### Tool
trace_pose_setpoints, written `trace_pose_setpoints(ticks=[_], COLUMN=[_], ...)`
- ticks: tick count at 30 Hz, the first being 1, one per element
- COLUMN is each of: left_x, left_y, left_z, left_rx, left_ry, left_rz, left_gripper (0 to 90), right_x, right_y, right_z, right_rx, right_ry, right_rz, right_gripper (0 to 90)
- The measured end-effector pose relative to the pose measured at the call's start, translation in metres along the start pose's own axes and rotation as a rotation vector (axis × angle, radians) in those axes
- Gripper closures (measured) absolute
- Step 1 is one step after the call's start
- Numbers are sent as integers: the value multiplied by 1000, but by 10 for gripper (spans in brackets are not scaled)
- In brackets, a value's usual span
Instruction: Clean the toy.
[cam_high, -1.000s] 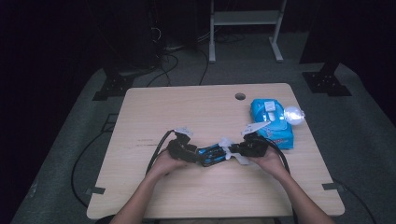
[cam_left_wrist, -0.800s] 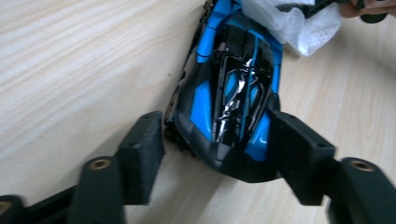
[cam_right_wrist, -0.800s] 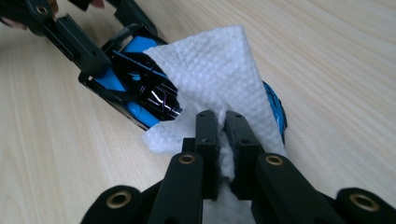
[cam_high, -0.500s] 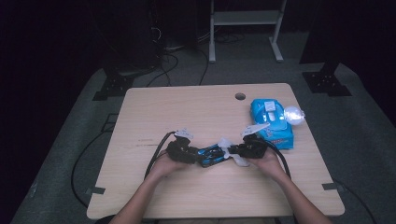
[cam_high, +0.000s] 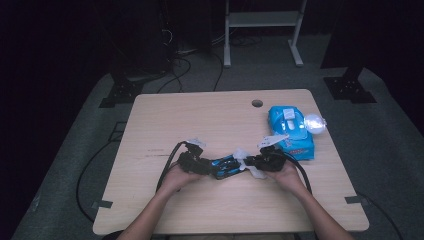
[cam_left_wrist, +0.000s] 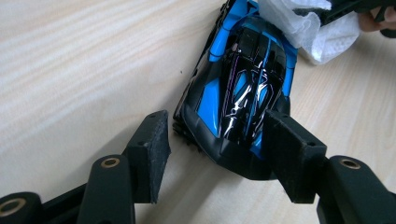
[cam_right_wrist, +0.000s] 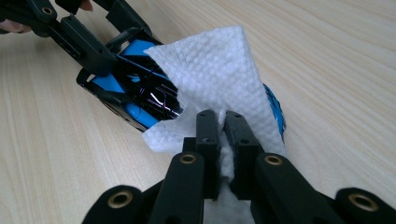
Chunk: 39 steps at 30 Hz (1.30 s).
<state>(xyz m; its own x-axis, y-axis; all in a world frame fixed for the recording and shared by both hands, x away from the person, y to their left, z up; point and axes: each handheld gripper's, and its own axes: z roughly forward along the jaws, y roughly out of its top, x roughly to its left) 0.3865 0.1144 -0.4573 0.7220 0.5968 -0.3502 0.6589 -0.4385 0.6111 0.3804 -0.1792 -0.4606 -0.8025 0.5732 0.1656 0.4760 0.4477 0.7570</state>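
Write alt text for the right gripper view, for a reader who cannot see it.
The right gripper pinches a white wipe between its black fingers and drapes it over a blue and black toy car on a pale wooden table. At the upper left, the left gripper brackets the car's far end.

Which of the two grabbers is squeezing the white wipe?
The right gripper. Its jaws are pinched tight on the white wipe, which lies over the blue toy car. The left gripper instead straddles the car's end, one jaw off it.
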Motion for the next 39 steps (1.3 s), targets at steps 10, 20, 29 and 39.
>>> trace_pose_setpoints(ticks=[10,20,29,39], left_x=[-13,-27,-47,-58], left_y=[1,-13,-29,-39], left_z=[-2,-4,-3,-2], left_rx=[-3,-100,-194,-223], left_ry=[101,169,277,346], left_rz=[90,254,434,538], left_gripper=[521,520,520,520], right_x=[2,6,-18,-31], right_y=[-1,-5,5,9], right_z=[0,-6,-22,-6], right_rx=[-5,-11,-22,51], right_ry=[-9,-4,-18,105], right_rz=[-11,-21,30,85], right_gripper=[841,825,679,449])
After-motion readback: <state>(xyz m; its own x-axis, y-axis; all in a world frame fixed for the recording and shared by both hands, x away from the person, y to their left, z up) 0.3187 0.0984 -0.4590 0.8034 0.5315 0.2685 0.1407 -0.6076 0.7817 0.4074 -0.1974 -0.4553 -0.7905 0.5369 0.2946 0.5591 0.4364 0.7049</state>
